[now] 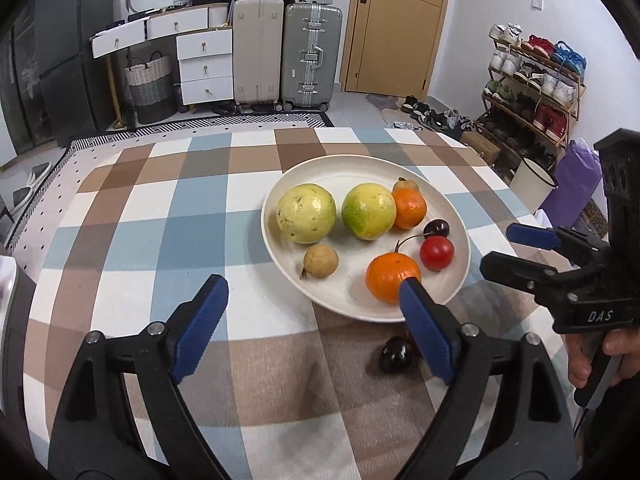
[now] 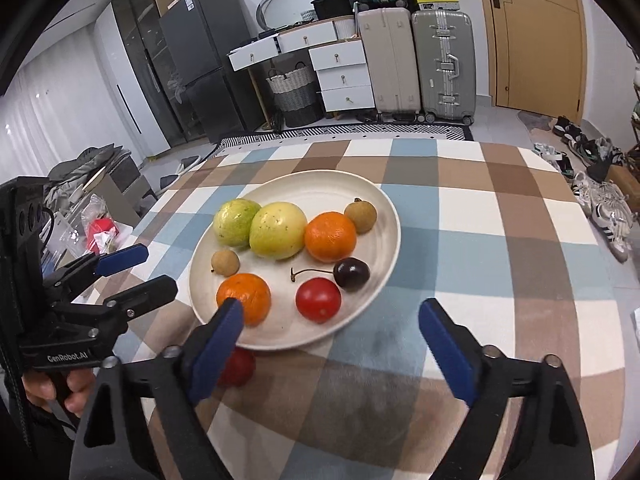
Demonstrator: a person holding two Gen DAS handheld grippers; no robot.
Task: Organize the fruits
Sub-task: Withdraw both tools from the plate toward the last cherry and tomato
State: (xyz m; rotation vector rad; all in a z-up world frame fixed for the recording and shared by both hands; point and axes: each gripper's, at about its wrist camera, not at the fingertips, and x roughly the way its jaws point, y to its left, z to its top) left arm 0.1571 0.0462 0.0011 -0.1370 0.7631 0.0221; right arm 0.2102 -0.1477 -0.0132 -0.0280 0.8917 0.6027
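Blue pads of the left gripper (image 1: 312, 330) stand wide apart and hold nothing, and just behind its right finger a dark cherry (image 1: 397, 354) lies on the bench (image 1: 160, 216), short of the plate (image 1: 360, 312). In the right wrist view a red fruit (image 2: 239, 366) shows under the left finger of the right gripper (image 2: 332, 344), also off the plate; whether these are the same fruit I cannot tell. The right gripper's fingers are spread too, and empty. Picking up this stray fruit looks like the step in hand: centre the fingers on it, come down low, and close gently, since it is small, round and likely to roll or bruise. The plate beyond the fingers carries two guavas (image 1: 306, 214), two oranges (image 1: 392, 276), two longans (image 1: 320, 261), a tomato (image 1: 437, 253) and a stemmed cherry (image 1: 437, 227), with free space at its near rim.
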